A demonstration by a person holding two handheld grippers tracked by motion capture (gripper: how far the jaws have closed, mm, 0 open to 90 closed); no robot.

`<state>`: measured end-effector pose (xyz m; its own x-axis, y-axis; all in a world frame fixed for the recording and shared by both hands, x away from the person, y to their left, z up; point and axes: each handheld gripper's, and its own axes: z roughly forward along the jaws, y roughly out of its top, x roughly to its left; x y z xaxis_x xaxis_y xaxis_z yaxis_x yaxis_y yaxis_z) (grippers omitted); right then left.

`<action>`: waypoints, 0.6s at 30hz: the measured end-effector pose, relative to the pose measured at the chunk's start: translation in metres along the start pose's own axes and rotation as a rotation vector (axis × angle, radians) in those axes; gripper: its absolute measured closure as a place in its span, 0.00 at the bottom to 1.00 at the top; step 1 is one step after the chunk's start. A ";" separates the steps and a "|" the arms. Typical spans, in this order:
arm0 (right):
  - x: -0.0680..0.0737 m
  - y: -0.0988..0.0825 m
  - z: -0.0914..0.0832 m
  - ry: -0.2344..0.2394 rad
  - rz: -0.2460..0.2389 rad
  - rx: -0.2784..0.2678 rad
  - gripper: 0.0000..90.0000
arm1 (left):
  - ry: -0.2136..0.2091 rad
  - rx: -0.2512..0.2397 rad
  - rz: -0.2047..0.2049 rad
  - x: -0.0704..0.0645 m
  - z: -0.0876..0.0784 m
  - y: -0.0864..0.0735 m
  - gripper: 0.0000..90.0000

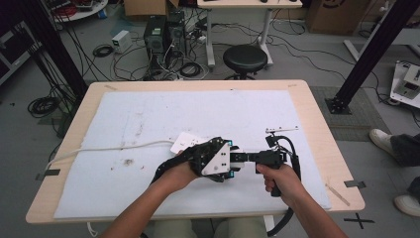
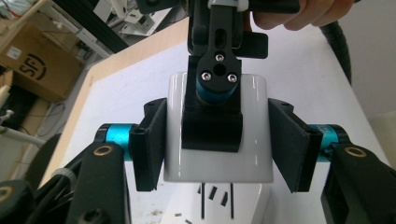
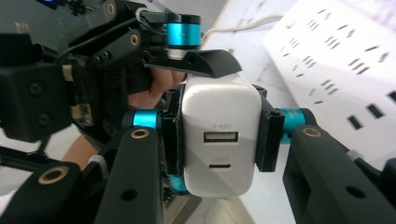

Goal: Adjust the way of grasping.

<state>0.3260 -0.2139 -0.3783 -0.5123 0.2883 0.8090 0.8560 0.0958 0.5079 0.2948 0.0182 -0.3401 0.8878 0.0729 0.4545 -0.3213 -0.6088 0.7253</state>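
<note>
Charger: the white USB charger (image 3: 219, 140) is hanging in the air between both grippers, just over the white power strip (image 3: 336, 60), near the front middle of the tabletop (image 1: 317, 99)
Progress: the charger is being carried over the strip's sockets; its two thin prongs seem to be showing bare below it in the left gripper view, so seating it in a socket is probably still to do, though I cannot be sure
Right gripper (image 3: 219, 135): its jaws are pressing on the charger's two narrow sides, ports facing its camera, and gripping it firmly
Left gripper (image 2: 217, 144): its jaws are flanking the charger's other two sides, one pad lying against it, the other splaying slightly; whether they are actually squeezing I cannot tell
Surroundings: the strip is lying on a white mat (image 1: 148, 114), its cable (image 1: 109, 148) running off to the left edge
</note>
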 end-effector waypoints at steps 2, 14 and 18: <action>-0.002 0.000 -0.004 -0.021 0.000 -0.010 0.70 | 0.013 0.001 -0.034 0.003 -0.003 -0.003 0.35; -0.012 -0.002 -0.031 -0.184 -0.127 -0.036 0.70 | 0.097 -0.076 -0.340 0.011 -0.034 -0.048 0.27; -0.009 -0.003 -0.039 -0.238 -0.211 -0.045 0.70 | 0.149 -0.120 -0.428 0.014 -0.049 -0.063 0.27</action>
<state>0.3250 -0.2537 -0.3759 -0.6436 0.4813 0.5951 0.7258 0.1370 0.6741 0.3111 0.0963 -0.3549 0.8944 0.4159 0.1642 0.0199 -0.4038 0.9146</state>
